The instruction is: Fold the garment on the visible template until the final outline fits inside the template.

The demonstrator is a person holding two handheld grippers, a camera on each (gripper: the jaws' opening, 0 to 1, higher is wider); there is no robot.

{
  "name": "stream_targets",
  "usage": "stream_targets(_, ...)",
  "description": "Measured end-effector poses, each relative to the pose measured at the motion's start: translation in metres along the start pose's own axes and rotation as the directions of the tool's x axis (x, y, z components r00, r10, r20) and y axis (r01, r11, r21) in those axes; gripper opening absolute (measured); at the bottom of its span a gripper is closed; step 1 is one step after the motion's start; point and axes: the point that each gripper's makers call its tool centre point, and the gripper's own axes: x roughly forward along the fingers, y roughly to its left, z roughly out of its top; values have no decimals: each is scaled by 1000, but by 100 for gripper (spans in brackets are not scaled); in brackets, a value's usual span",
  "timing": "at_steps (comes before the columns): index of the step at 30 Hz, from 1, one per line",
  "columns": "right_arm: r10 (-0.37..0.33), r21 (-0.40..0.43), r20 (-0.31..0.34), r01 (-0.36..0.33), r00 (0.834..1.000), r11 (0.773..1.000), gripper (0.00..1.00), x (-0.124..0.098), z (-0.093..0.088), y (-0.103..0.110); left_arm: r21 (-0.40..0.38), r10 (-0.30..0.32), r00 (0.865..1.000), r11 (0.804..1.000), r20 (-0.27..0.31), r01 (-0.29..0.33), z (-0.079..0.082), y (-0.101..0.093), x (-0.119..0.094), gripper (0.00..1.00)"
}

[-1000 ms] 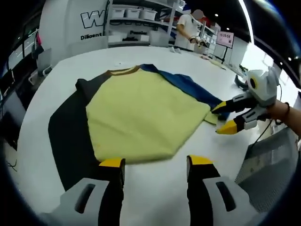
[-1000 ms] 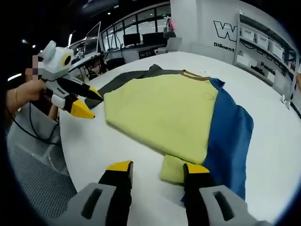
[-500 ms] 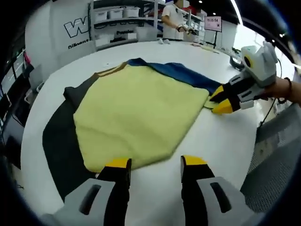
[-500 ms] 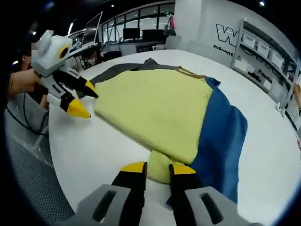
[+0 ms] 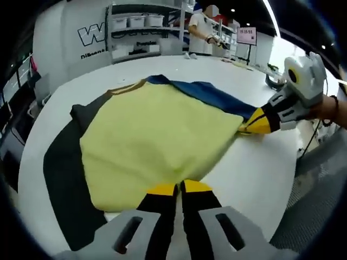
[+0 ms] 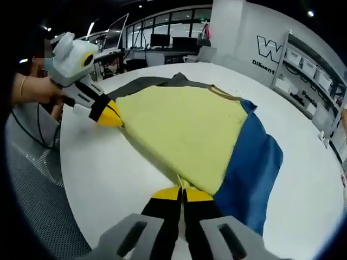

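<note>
A yellow garment [image 5: 157, 130] [image 6: 184, 127] with a brown collar lies flat on the white table [image 5: 255, 173] [image 6: 108, 179]. A blue part [image 5: 211, 95] [image 6: 249, 162] runs along one side and a dark grey part [image 5: 59, 173] [image 6: 146, 84] along the other; I cannot tell whether the dark part is a sleeve or the template. My left gripper [image 5: 179, 188] [image 6: 113, 116] is shut on the yellow hem edge. My right gripper [image 6: 182, 192] [image 5: 257, 124] is shut on the yellow corner beside the blue part.
Shelves with bins [image 5: 141, 27] [image 6: 309, 76] and a standing person [image 5: 203, 32] are beyond the table's far side. Grey mesh [image 5: 314, 206] [image 6: 38, 200] lies past the near table edge. Monitors [image 6: 162, 40] stand at the back.
Both grippers were open and off the cloth. Each has moved in to the garment's edge and shut on it, the left on the hem, the right on the corner.
</note>
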Motion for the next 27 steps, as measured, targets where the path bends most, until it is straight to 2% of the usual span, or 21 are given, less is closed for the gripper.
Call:
stream_targets(3,8,-1,11,-8,1000,1000,0,-6,3,-1,-34,-19,1000,999,17,19,10,-1,-7,1)
stream_targets(8,31,12,35,-32,999,999,0,-21,11,-1,-11,-36,999,999,38,37,35,3,-22,1)
stream_targets(13,80,-32,47,-78,996,996,0,-38,20,6,12,-34,999,999,41,34,53,9,-30,1)
stream_targets(16,126,-45,60,-123,990,991,0,-49,27,14,9,-35,998,999,48,35,63,13,-29,2)
stream_targets(20,164,-166,0,-161,987,973,0,-61,22,23,6,-26,998,1000,63,26,75,19,-27,2)
stream_targets(22,177,-158,3,-175,984,972,0,-65,23,26,3,-22,998,1000,66,22,79,21,-25,2)
stream_targets(24,230,-117,29,-226,973,967,0,-71,28,33,-2,-18,998,1000,65,18,84,24,-18,2)
stream_targets(27,253,-118,28,-248,967,961,0,-76,28,35,0,4,998,1000,66,-4,89,30,-12,2)
